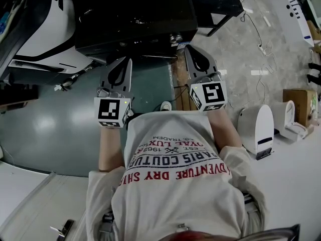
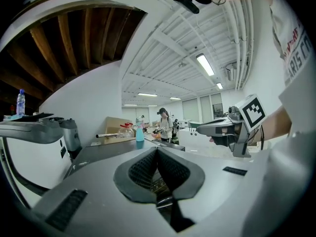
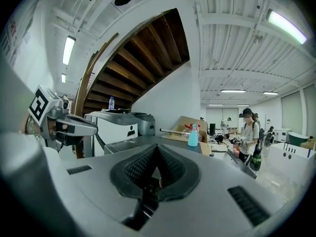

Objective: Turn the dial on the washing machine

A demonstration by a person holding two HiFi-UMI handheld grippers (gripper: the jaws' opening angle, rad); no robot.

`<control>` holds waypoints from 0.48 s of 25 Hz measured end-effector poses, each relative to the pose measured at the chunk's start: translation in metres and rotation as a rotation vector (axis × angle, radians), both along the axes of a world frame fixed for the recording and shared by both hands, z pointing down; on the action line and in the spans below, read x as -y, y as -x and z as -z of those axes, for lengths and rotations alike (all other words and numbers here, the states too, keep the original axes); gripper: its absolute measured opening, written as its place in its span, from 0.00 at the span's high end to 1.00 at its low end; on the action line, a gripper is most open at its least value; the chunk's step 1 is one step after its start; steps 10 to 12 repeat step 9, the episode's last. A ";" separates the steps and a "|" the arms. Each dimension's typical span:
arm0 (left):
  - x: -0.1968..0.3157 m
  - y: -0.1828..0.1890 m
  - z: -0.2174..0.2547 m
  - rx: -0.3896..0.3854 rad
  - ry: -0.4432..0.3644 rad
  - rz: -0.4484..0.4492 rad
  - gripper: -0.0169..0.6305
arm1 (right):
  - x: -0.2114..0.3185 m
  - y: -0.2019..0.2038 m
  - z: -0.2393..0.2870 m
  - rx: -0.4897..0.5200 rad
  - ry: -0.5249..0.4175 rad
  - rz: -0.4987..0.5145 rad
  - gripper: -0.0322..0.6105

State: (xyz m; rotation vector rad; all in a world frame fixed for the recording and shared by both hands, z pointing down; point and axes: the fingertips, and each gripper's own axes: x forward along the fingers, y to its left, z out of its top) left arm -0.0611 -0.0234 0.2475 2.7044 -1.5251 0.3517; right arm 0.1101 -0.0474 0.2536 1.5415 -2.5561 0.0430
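Observation:
A dark, box-shaped machine stands ahead of me, with small silvery knobs at its front right corner. My left gripper hovers just short of its front edge, jaws pressed together and empty. My right gripper is level with it, its tips close beside the knobs, also shut on nothing. In the left gripper view the pads meet at the tip and the right gripper shows at the right. The right gripper view has its own jaws closed and the left gripper at the left.
White machines stand at the left over a green floor. A white appliance and a cardboard box are at the right, with cables and a power strip on the grey floor. A person stands far off; a blue spray bottle sits on a bench.

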 end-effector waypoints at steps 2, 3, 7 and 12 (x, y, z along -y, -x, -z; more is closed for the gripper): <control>-0.001 0.000 0.000 -0.001 0.002 0.005 0.95 | -0.001 0.000 -0.001 0.008 0.006 0.004 0.91; -0.001 0.000 -0.001 -0.001 0.003 0.008 0.95 | -0.002 0.000 -0.002 0.011 0.007 0.006 0.91; -0.002 0.001 -0.007 -0.020 0.017 0.022 0.95 | -0.004 0.002 -0.005 0.016 0.008 0.018 0.91; -0.003 0.002 -0.010 -0.033 0.025 0.030 0.95 | -0.005 0.003 -0.007 0.016 0.008 0.025 0.91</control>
